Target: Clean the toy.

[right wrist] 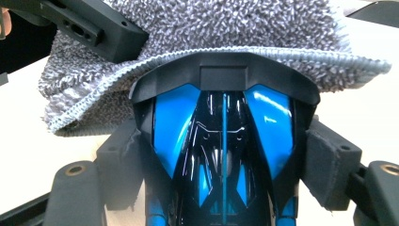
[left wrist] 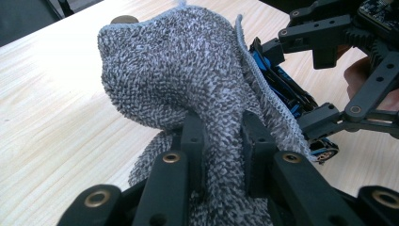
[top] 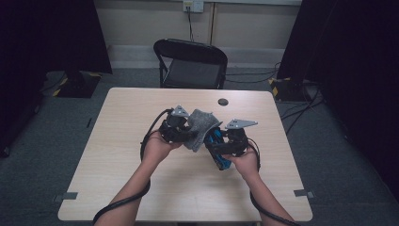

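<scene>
Just above the table [top: 117, 155], near its middle, the left gripper [left wrist: 221, 141] pinches a grey cloth [left wrist: 188, 70] against the blue toy car [right wrist: 223, 155] clamped in the right gripper [right wrist: 226, 174]; wiping looks underway; next, rubbing strokes along its bodywork.

A light wooden table [top: 141, 179] with a pale grain and rounded corners carries the scene, standing on grey carpet floor [top: 42, 155]. A small dark round disc [top: 223, 101] lies directly on the tabletop, near the far edge and a little right of the middle. In the left gripper view the same disc [left wrist: 124, 19] shows at the far side of the wood, just behind the grey cloth [left wrist: 188, 70]. Whether the cloth touches the tabletop cannot be told.
</scene>
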